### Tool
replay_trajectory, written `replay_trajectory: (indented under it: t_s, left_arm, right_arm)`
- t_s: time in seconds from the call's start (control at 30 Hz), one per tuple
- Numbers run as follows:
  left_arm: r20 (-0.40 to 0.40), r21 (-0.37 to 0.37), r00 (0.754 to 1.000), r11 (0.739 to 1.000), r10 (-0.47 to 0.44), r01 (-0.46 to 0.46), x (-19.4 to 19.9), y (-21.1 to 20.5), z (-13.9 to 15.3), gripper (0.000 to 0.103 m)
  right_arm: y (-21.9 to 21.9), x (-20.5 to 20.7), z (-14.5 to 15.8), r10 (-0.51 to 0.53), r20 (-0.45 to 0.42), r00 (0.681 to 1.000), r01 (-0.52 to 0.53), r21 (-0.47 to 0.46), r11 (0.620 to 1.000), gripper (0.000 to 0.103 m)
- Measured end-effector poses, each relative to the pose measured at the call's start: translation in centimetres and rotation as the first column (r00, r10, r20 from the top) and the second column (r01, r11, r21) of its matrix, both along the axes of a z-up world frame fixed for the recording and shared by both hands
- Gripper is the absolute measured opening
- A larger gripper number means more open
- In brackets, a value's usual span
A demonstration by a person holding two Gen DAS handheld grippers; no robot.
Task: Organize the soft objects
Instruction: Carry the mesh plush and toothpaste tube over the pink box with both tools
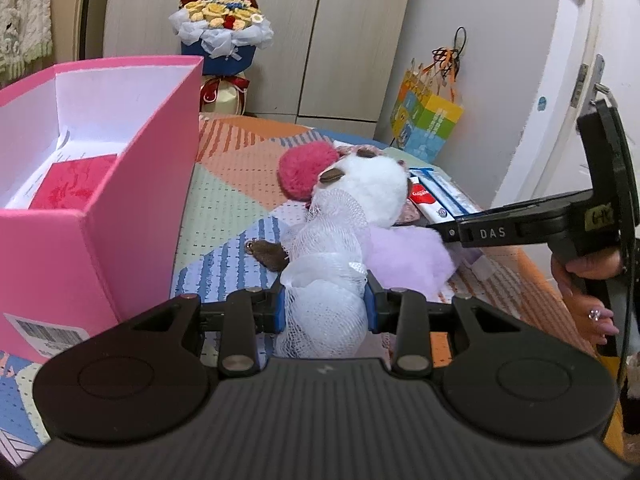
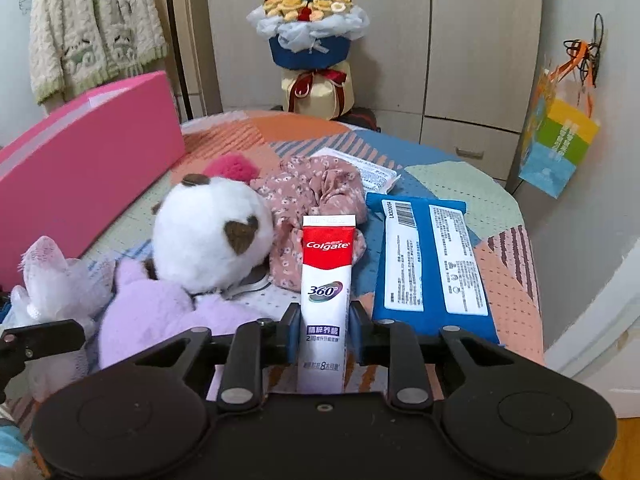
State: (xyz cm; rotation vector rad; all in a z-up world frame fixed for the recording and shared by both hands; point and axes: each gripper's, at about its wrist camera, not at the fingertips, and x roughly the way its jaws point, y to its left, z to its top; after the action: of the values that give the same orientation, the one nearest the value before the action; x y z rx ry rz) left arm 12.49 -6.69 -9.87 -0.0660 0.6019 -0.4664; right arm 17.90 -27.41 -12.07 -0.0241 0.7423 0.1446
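My left gripper (image 1: 325, 307) is shut on a white mesh bath puff (image 1: 326, 264) on the patterned table. Beyond it lie a white plush toy with brown patches (image 1: 370, 186), a red fluffy pom-pom (image 1: 306, 174) and a lilac plush (image 1: 408, 258). My right gripper (image 2: 325, 334) is shut on a Colgate toothpaste tube (image 2: 326, 280) that points forward. In the right wrist view the white plush (image 2: 208, 234) and lilac plush (image 2: 160, 312) lie left of the tube, with a pink floral cloth (image 2: 316, 188) behind. The right gripper also shows in the left wrist view (image 1: 444, 234).
An open pink box (image 1: 100, 208) stands at the left, with a red item inside. A blue wipes pack (image 2: 432, 264) and a white packet (image 2: 360, 170) lie at the right. A flower bouquet (image 2: 308, 32), a wardrobe and a hanging colourful bag (image 2: 560, 152) are behind the table.
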Motion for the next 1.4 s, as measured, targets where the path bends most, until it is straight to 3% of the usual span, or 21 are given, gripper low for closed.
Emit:
replay_trajectory:
  t_s: [0.33,0.7,0.93,1.13,1.4]
  left_arm:
    - [-0.014,-0.031,1.000,0.999,-0.022,0.022,-2.1,1.8,1.1,0.034]
    - [-0.122,-0.047,0.988,0.994,-0.099,0.094,-4.3,3.2,0.9,0.034]
    - [-0.174,-0.038,0.979,0.995,-0.102,0.097,-5.9,5.5,0.6,0.034]
    - [-0.196,-0.031,0.975,0.995,-0.104,0.100,-7.5,7.8,1.6,0.034]
    - [-0.178,0.048,0.981,0.995,-0.082,0.092,-9.6,11.5,4.6,0.033]
  right_arm:
    - [0.3,-5.7,1.0,-0.014,0.043,0.999,0.015,-0.036,0.999,0.029]
    - [4.2,-11.3,2.9,0.124,0.035,0.992,-0.124,-0.020,0.992,0.028]
    - [7.6,-13.8,3.1,0.219,0.040,0.975,-0.218,-0.029,0.976,0.028]
    - [9.9,-14.9,3.3,0.287,0.037,0.957,-0.288,0.011,0.958,0.028]
    - [12.9,-15.6,4.4,0.398,0.046,0.916,-0.401,0.106,0.910,0.028]
